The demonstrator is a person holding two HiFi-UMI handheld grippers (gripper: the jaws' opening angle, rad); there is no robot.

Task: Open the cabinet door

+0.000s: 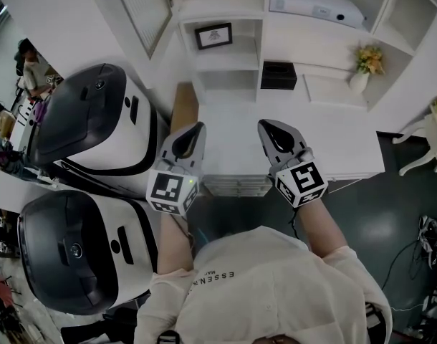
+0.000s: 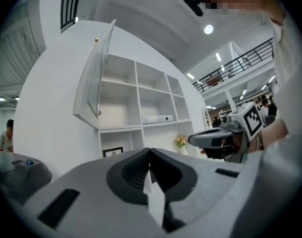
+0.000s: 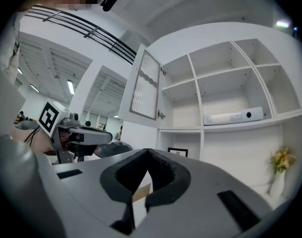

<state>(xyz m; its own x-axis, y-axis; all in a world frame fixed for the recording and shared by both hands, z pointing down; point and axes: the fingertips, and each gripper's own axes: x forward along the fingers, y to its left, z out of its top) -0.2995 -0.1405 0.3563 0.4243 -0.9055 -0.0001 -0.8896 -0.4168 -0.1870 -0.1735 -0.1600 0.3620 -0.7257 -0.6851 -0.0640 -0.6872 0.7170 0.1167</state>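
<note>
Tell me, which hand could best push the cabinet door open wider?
Probably the left. The cabinet door already hangs open on the left, and the left tool is on that side; the right tool would have to cross over. Both are shut and empty.

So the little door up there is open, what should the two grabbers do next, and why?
Probably just draw both grippers back and stop. The cabinet door stands swung wide, so the shelves behind it are in plain sight. The left gripper and right gripper are both shut, hold nothing, and are well away from the door.
</note>
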